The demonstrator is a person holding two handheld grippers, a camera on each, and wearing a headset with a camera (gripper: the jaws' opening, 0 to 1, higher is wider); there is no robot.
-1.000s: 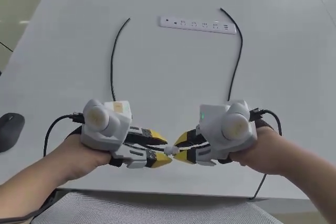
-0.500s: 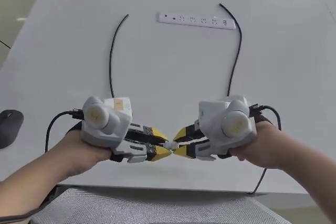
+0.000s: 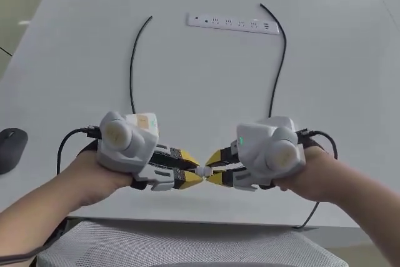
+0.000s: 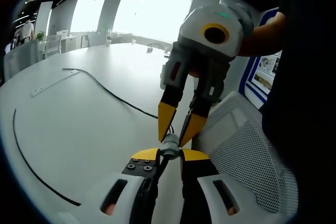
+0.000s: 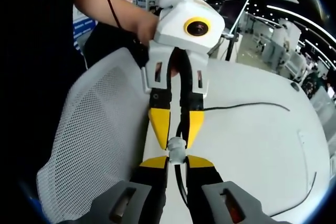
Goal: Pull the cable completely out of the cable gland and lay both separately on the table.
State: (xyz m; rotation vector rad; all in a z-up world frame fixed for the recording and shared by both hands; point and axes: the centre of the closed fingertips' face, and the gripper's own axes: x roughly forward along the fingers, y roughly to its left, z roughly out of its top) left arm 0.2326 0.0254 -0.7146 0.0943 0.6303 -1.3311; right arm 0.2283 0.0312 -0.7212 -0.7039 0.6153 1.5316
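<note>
Left gripper [image 3: 194, 174] and right gripper [image 3: 212, 174] clench the cable gland [image 3: 202, 171] from opposite ends, with the cable [image 5: 181, 182] lying along their shared axis.

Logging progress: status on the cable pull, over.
Left gripper, right gripper both shut, tip to tip at cable gland; cable not yet out; power strip far back.

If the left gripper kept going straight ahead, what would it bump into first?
The white cable gland at the left gripper's tips comes first; right behind it, nose to nose, the right gripper.
</note>
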